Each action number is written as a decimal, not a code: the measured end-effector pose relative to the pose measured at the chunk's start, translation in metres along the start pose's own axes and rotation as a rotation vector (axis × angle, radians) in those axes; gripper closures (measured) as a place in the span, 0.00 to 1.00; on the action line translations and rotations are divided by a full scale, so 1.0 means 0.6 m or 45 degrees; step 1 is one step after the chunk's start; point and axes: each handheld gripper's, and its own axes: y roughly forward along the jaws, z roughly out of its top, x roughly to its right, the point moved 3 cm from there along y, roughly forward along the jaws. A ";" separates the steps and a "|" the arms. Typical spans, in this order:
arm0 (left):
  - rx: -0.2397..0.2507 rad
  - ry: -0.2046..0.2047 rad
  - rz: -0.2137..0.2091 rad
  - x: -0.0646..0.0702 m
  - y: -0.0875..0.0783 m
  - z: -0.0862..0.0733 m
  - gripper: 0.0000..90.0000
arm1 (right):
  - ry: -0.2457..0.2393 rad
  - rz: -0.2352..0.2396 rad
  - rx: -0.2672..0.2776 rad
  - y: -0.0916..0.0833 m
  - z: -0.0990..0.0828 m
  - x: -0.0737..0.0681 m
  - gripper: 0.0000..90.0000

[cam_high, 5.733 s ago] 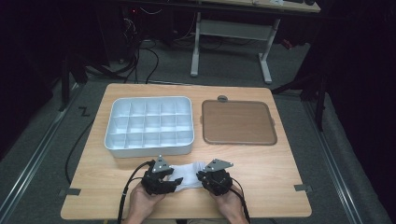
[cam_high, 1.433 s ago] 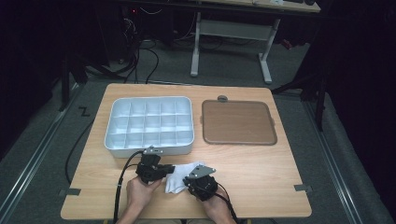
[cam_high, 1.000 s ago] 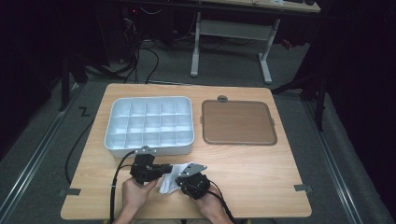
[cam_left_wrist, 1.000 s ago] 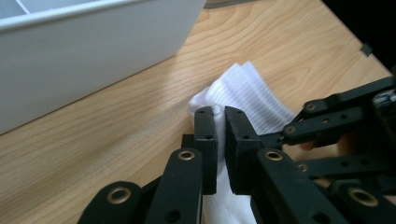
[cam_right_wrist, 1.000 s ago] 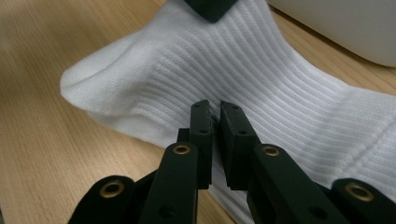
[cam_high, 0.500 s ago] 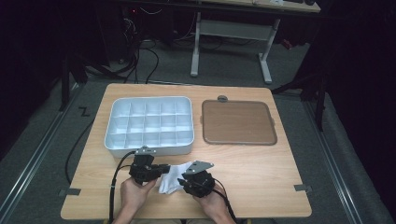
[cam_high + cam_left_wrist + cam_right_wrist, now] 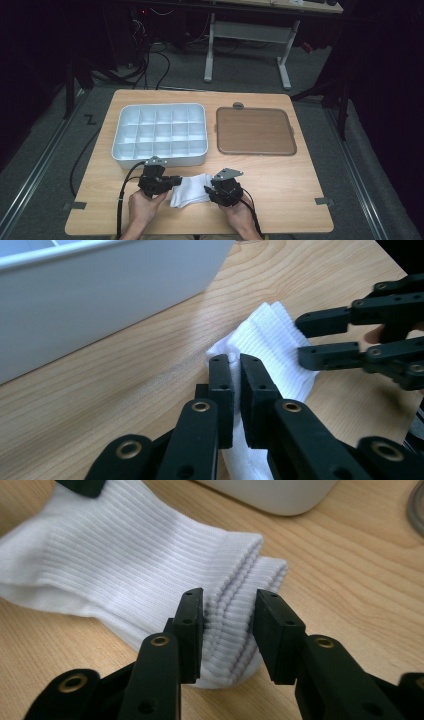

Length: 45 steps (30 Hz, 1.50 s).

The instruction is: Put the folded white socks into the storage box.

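Near the table's front edge, left gripper pinches the white sock (folded); right gripper, level, has just been opening.

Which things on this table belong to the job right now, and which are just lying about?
In the job:
- white socks, folded at the near edge
- left tool, clamped on them
- right tool, jaws just opening, cuff end between them

Lying about:
- white compartment tray
- brown tray
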 end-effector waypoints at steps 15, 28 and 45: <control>0.000 0.014 -0.050 0.025 0.005 0.009 0.94 | -0.021 0.036 -0.020 0.013 -0.003 0.001 0.81; -0.009 0.040 -0.074 0.040 0.011 0.010 0.94 | -0.049 0.062 -0.011 0.021 0.003 -0.013 0.82; -0.041 0.060 -0.085 0.044 0.033 0.002 0.94 | -0.097 0.145 -0.022 0.032 0.012 -0.047 0.82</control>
